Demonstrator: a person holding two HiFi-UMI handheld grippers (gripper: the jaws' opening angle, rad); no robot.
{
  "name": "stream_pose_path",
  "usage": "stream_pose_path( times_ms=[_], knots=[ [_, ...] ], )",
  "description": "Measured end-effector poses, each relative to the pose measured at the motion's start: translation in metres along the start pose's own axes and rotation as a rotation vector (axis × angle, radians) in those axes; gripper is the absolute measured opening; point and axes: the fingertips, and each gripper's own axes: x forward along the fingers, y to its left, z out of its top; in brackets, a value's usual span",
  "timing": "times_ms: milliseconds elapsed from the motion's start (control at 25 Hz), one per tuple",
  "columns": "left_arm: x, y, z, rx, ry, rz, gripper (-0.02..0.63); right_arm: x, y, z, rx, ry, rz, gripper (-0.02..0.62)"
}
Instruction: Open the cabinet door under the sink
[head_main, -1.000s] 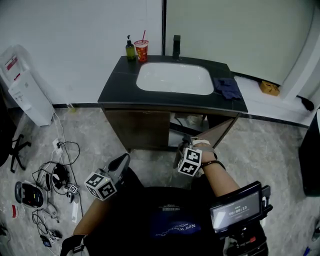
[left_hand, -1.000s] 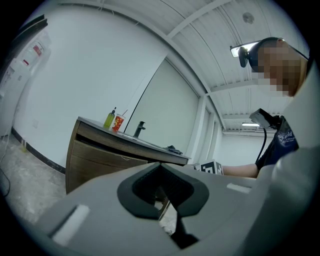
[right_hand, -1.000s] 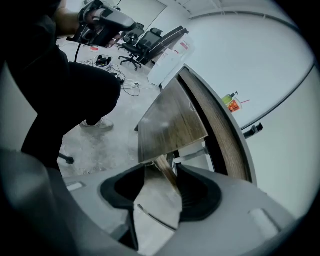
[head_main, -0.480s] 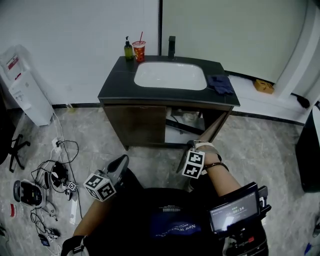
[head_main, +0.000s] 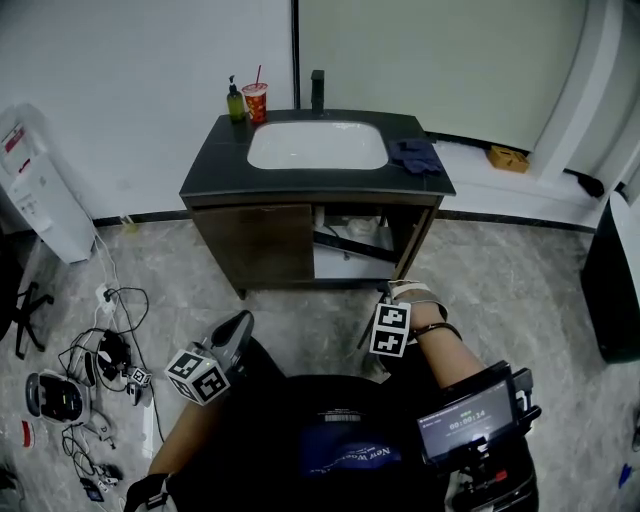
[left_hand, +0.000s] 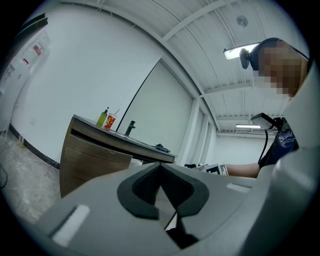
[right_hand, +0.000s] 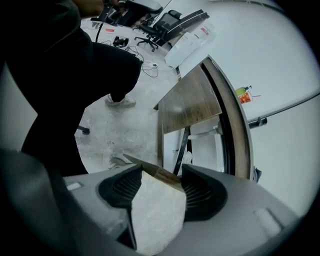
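**Under the sink, the cabinet's right door stands open**

Between the parted jaws of the right gripper (right_hand: 160, 170) lies the wooden edge of the cabinet door (right_hand: 169, 178). The jaws have just been opening and the grip is released. Ahead of this gripper stands the cabinet (head_main: 255, 240), with its left side closed and its right compartment bare beneath the sink (head_main: 317, 145). The left gripper (left_hand: 160, 167), left of the right one and well apart from the cabinet, points level with its jaws closed together on nothing. Far ahead of both, a green bottle (head_main: 236, 102) and a red cup (head_main: 256, 101) stand at the counter's back
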Motion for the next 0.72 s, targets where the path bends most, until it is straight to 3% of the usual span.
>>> stream_pose_path(
  times_ms=[120,320,520,640,720],
  knots=[
    [0.001,-0.011,-0.005,0.001,0.003,-0.013,0.002,-0.004,0.009,-0.016,-0.001,0.026,0.004,0.247],
    [-0.001,-0.028,-0.013,-0.004,0.016,-0.023,0.002,-0.013,0.014,-0.038,0.113,-0.002,-0.033,0.258],
    [-0.011,-0.053,-0.024,-0.006,0.023,-0.041,0.002,-0.019,0.023,-0.076,0.173,0.06,-0.059,0.258],
    [-0.022,-0.062,-0.029,-0.007,0.024,-0.034,0.002,-0.018,0.029,-0.098,0.251,0.056,-0.078,0.19],
    [-0.03,-0.067,-0.032,-0.009,0.025,-0.026,0.002,-0.015,0.034,-0.116,0.269,0.074,-0.111,0.187]
  ],
)
